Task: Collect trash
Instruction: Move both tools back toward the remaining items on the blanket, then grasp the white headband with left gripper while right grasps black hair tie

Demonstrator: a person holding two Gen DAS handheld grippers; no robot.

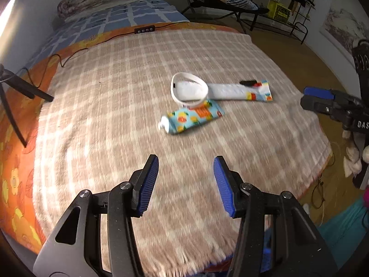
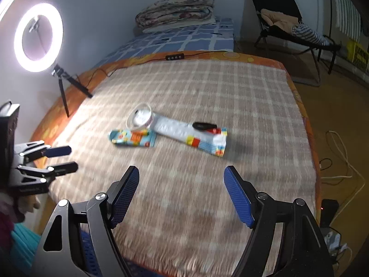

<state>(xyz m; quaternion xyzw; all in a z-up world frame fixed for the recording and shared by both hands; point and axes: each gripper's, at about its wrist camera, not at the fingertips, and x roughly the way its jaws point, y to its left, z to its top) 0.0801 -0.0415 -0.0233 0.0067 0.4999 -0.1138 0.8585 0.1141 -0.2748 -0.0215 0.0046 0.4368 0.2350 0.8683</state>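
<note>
Our left gripper (image 1: 186,184), jaws apart, lower centre; tube (image 1: 192,117) straight ahead mid-frame, long axis crosswise. Right gripper (image 2: 181,196) also apart, similarly distant.

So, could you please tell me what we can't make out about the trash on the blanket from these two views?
- Tube: label print unreadable, motion blur in both views; its far end is hidden under the white cup.
- Cup: contents unclear, washed-out white in the left and right wrist views.
- Small black item on the long wrapper: too small and blurred to identify.
- Blanket's near edge: hidden behind the left gripper and right gripper.
</note>
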